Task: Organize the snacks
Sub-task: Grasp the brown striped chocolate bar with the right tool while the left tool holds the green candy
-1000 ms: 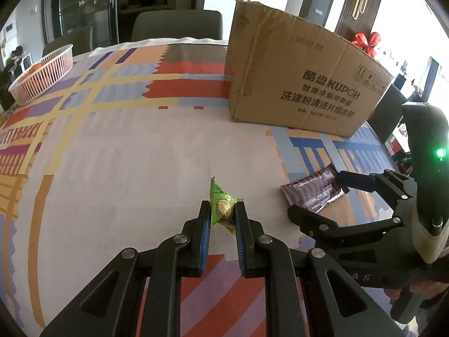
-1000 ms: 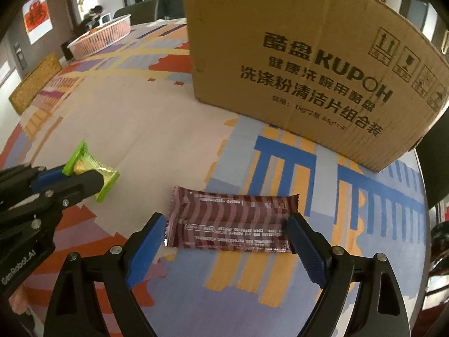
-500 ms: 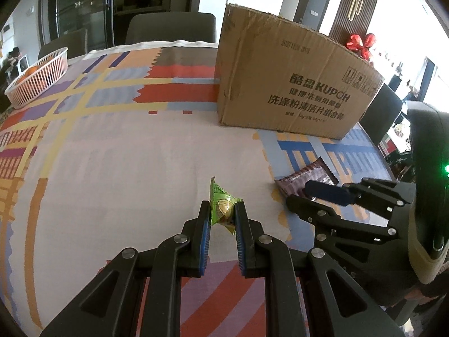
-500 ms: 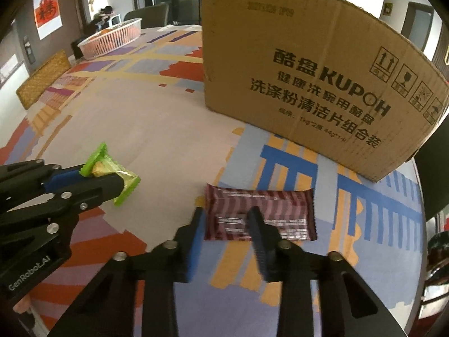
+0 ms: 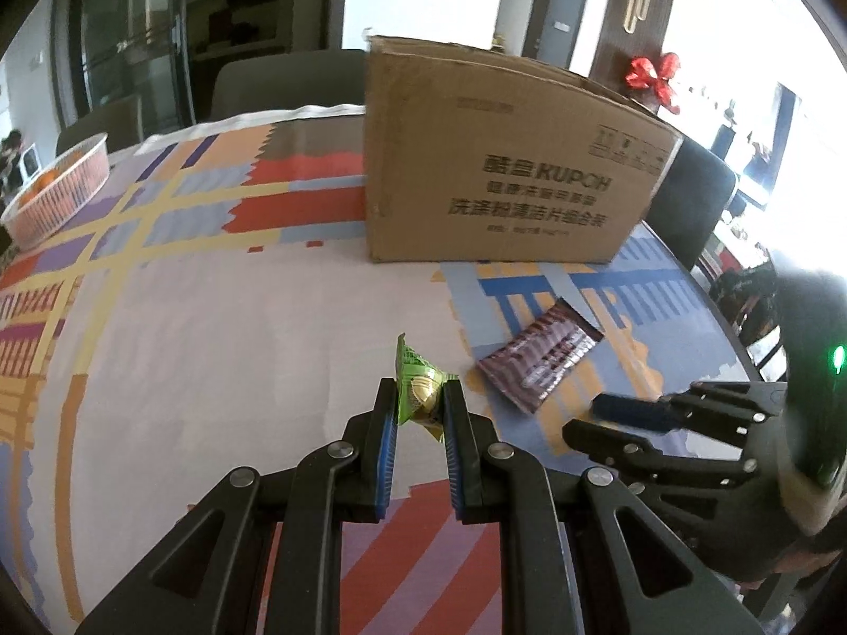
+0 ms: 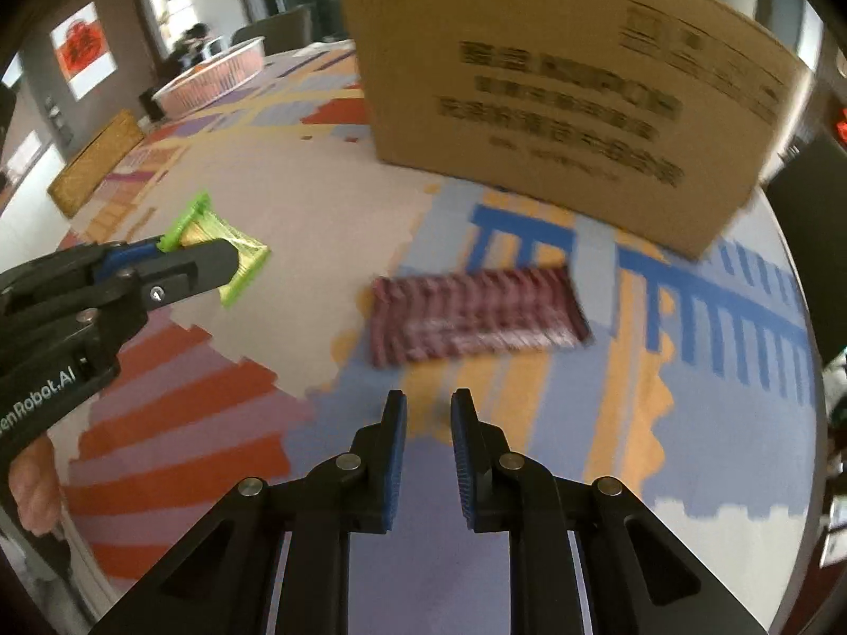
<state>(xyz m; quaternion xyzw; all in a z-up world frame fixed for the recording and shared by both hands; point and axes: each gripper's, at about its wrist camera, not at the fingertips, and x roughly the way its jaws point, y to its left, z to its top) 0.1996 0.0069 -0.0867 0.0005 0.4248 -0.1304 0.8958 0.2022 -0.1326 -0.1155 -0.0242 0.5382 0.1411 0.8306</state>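
Note:
My left gripper (image 5: 421, 397) is shut on a small green candy packet (image 5: 418, 389), held above the patterned tablecloth; the packet also shows in the right wrist view (image 6: 219, 243). A dark maroon snack bar (image 5: 540, 362) lies flat on the cloth in front of the cardboard box (image 5: 503, 169); it also shows in the right wrist view (image 6: 476, 312). My right gripper (image 6: 429, 407) is nearly closed with nothing between its pads, pulled back short of the bar. In the left wrist view the right gripper (image 5: 624, 413) sits right of the bar.
The tall open-topped cardboard box (image 6: 556, 84) stands at the back. A pink basket (image 5: 58, 185) with oranges sits at the far left. Chairs stand beyond the table. The table edge (image 6: 804, 370) curves on the right.
My right gripper has closed from wide open around the bar and drawn back, leaving the bar on the cloth. My left gripper has kept hold of the green packet.

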